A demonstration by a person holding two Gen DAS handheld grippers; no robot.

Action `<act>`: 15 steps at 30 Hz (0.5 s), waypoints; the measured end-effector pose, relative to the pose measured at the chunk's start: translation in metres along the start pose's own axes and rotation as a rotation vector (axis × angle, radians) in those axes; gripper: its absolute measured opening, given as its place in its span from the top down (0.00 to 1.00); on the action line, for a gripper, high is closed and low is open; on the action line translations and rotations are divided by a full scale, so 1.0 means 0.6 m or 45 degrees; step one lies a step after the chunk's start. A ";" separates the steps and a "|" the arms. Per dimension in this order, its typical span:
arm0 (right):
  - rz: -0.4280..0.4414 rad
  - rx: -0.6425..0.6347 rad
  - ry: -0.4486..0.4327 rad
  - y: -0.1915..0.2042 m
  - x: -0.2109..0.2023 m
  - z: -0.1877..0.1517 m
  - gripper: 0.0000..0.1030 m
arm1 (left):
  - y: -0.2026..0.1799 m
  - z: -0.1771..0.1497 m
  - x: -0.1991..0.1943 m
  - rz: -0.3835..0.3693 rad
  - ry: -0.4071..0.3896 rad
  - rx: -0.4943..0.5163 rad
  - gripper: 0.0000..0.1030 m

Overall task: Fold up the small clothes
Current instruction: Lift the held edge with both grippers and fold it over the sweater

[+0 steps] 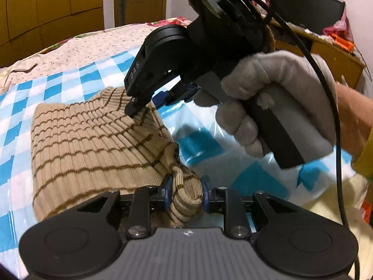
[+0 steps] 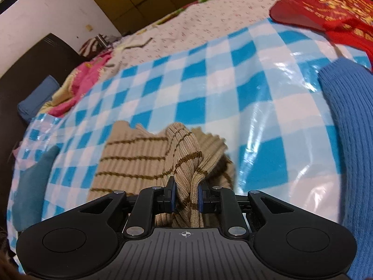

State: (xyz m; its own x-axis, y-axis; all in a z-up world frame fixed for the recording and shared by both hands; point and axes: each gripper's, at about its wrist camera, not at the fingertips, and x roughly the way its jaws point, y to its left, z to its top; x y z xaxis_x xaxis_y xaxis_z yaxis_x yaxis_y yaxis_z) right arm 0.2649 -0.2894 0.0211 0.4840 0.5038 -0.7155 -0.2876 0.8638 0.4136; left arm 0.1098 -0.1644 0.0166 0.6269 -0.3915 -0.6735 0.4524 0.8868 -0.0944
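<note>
1. Striped knit garment (image 1: pixel 88 144): beige ribbed knit with thin brown stripes, lying partly folded on the blue-and-white checked sheet; seen also from the right wrist (image 2: pixel 135 161), where one fold stands up above the flat part.
2. Left gripper (image 1: pixel 186 191): jaws clamped on a bunched edge of the garment at its near corner, the ribbed cloth bulging out between the blue-edged pads.
3. Right gripper (image 2: pixel 186 194): jaws pressed together on a raised fold of the same garment, cloth draped over and between them. From the left wrist view it (image 1: pixel 136 107) reaches down onto the garment's far edge, its tip touching the knit.
4. Gloved hand (image 1: pixel 275 102): grey fabric glove wrapped round the right gripper's black handle (a black cable trails from the unit).
5. Checked sheet (image 2: pixel 209 88): glossy plastic, blue-and-white squares, creased and shining near the right side; it covers the working surface under the garment.
6. Blue knit item (image 2: pixel 349 140): ribbed, at the right edge of the sheet, apart from the striped garment.
7. Red printed cloth (image 2: pixel 326 7): gold lettering, at the far right corner.
8. Floral bedding (image 2: pixel 209 23): pale, small-print, beyond the checked sheet.
9. Wooden doors (image 1: pixel 46 11): brown panels in the background.
</note>
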 end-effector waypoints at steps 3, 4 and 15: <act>-0.007 0.009 0.004 -0.009 0.000 -0.006 0.80 | 0.001 -0.009 -0.008 -0.015 0.016 0.011 0.63; -0.010 0.010 0.001 -0.009 -0.002 -0.008 0.79 | 0.002 -0.012 -0.013 -0.018 0.019 0.013 0.62; -0.118 -0.060 -0.138 0.004 -0.071 -0.021 0.78 | 0.040 -0.037 -0.089 -0.079 -0.020 -0.041 0.60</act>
State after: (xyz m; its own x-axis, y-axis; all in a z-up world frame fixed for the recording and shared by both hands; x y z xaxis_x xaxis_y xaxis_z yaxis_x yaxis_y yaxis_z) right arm 0.2335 -0.3088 0.0455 0.5962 0.4217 -0.6832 -0.2749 0.9068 0.3197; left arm 0.0733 -0.1167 0.0341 0.6084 -0.4496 -0.6540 0.4700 0.8681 -0.1595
